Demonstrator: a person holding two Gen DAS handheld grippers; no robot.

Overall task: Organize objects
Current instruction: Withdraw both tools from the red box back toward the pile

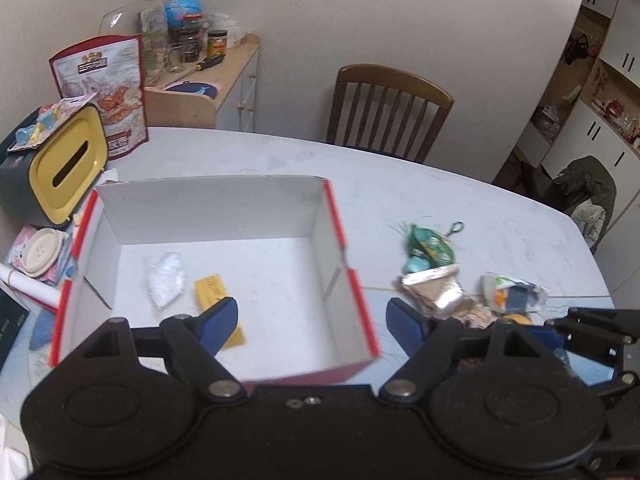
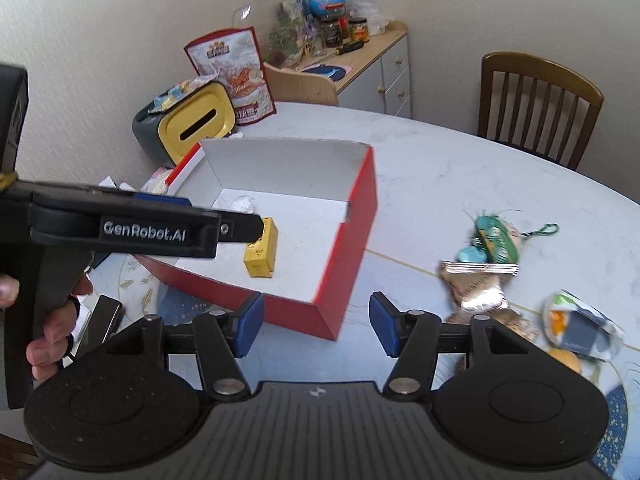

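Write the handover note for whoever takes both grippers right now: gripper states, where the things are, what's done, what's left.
Left gripper: open, empty, over the red box.
Right gripper: open, empty, at the box's near corner.
Done: yellow packet and clear white bag lie in the box.
Left: on the table beside the box, the green keychain toy, silver foil packet, and white-and-orange packet still need boxing.
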